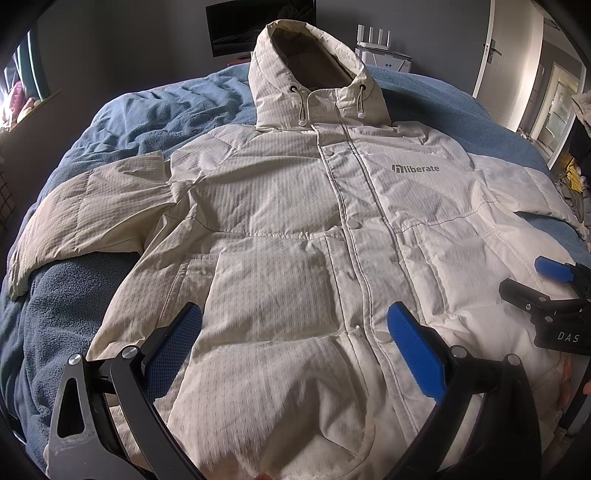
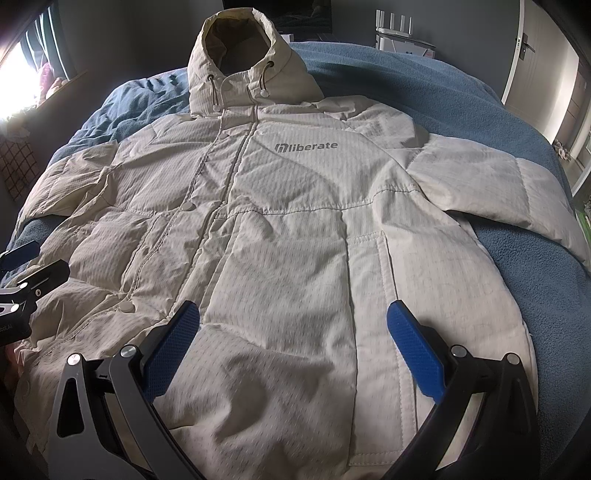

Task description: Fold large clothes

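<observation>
A large cream hooded puffer jacket [image 1: 288, 229] with a "liberate" logo lies face up and spread flat on a blue blanket [image 1: 122, 118], hood at the far end, both sleeves out to the sides. It also fills the right wrist view [image 2: 295, 240]. My left gripper [image 1: 295, 321] is open and empty, hovering over the jacket's lower left front near the hem. My right gripper [image 2: 293, 317] is open and empty, over the lower right front. The right gripper shows at the right edge of the left wrist view [image 1: 554, 295]; the left gripper shows at the left edge of the right wrist view [image 2: 26, 273].
The blue blanket covers a bed [image 2: 480, 118]. A dark monitor [image 1: 258, 26] and a white router [image 1: 380, 48] stand beyond the hood. A door [image 1: 495, 48] is at the far right, a bright window [image 2: 22, 74] at the left.
</observation>
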